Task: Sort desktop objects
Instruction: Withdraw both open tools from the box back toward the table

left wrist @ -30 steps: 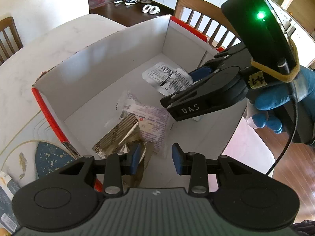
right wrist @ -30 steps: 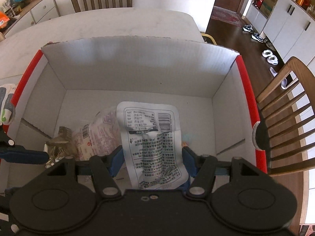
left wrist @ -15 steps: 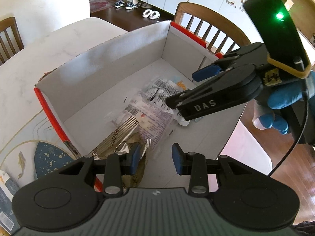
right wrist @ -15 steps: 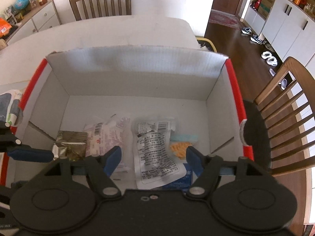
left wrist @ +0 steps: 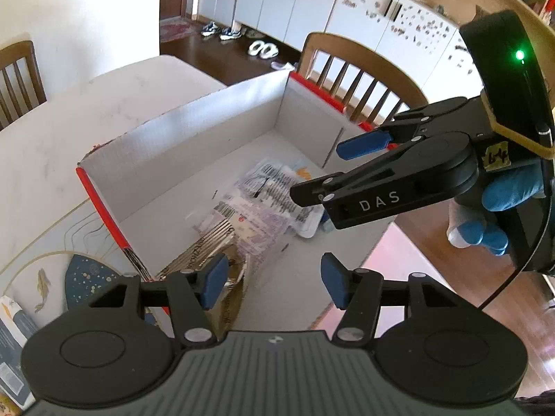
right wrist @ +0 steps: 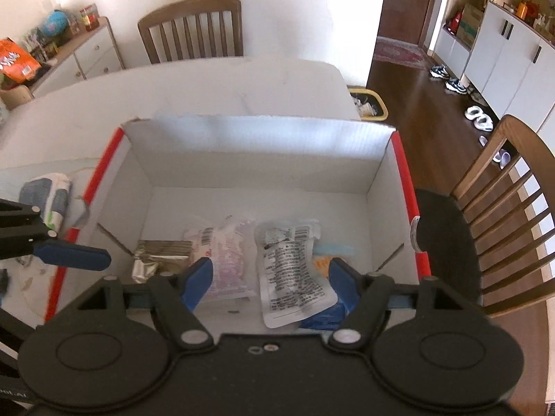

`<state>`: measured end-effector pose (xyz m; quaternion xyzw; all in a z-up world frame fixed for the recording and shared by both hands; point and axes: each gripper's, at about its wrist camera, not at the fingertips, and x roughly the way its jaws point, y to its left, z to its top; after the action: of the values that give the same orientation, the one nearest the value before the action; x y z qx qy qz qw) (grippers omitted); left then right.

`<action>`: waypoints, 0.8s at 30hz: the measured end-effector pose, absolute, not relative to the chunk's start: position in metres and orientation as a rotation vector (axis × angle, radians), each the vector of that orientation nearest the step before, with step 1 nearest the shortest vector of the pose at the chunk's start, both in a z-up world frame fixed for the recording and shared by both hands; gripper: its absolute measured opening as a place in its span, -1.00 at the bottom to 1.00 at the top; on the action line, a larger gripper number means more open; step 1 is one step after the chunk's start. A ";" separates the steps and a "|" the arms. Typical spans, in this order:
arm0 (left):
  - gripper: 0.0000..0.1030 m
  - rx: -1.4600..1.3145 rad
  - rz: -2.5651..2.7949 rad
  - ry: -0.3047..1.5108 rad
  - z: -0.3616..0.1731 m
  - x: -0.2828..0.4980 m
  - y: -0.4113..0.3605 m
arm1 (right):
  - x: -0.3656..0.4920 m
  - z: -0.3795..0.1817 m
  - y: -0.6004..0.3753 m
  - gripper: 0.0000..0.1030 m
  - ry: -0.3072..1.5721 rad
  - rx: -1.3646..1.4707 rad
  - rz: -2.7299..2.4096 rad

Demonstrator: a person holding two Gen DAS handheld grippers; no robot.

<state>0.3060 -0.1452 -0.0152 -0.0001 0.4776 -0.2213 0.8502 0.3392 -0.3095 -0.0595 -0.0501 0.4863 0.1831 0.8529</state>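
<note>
Both grippers hover above a white box with red-edged side walls, standing on a pale table. Right gripper: jaws spread wide, nothing between the blue pads; it sits over the near end of the box. In the left wrist view it reaches in from the right, held by a blue-gloved hand, green light on its housing. Left gripper: jaws also apart, nothing held, over the box's near-left corner. On the box floor, a row of flat packets: a silver foil pouch at left, touching a pinkish printed packet, then a white printed sachet with a barcode, lying partly over a blue item at the near wall. Beside the sachet, an orange-and-light-blue packet, mostly hidden behind the right pad. Outside the box, on the table to its left, a grey-white wrapped pack lies near the red edge. Wooden chairs stand at the table's far side and right side.
</note>
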 end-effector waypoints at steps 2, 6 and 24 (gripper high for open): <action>0.15 -0.011 -0.467 0.993 -0.011 0.301 -0.144 | 0.334 -0.054 -0.311 0.45 1.009 -0.096 0.387; 0.23 -0.031 -0.469 0.968 -0.004 0.291 -0.141 | 0.326 -0.047 -0.314 0.46 0.991 -0.082 0.386; 0.65 -0.074 -0.453 0.884 0.015 0.258 -0.113 | 0.287 -0.032 -0.301 0.59 0.948 0.007 0.422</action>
<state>0.2584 -0.1129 0.0151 -0.0355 0.4242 -0.2173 0.8784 0.2875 -0.3010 -0.0320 0.0032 0.4530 0.2018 0.8684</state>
